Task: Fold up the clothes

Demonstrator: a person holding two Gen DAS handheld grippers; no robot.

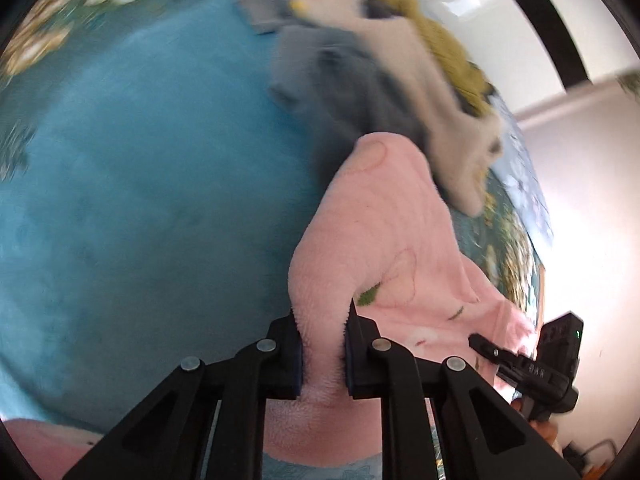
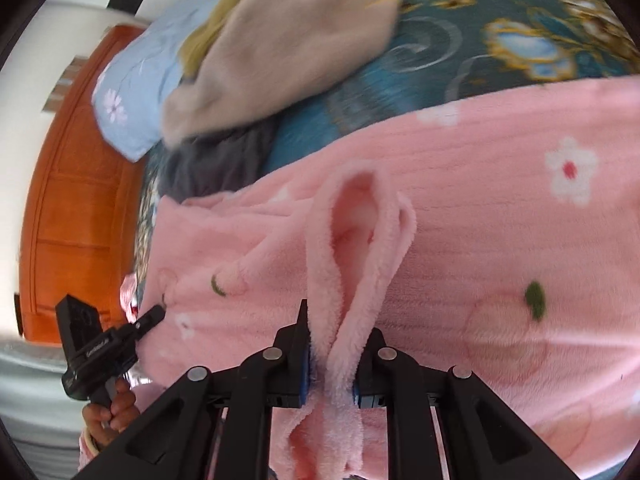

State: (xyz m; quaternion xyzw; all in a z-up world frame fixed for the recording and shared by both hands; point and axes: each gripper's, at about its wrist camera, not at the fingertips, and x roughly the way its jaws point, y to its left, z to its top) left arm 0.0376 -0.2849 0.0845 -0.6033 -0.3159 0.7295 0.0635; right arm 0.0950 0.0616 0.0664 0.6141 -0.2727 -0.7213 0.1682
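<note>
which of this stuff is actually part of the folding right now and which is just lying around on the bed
In use:
- pink fleece garment, pinched by both grippers
- left gripper
- right gripper

Lying about:
- beige garment
- grey garment
- mustard knit
- light blue floral pillow
- blue bedspread
- orange wooden door

Teal floral bedspread (image 1: 120,200); orange wooden door (image 2: 80,200); white wall (image 1: 580,200), bright daylight.
</note>
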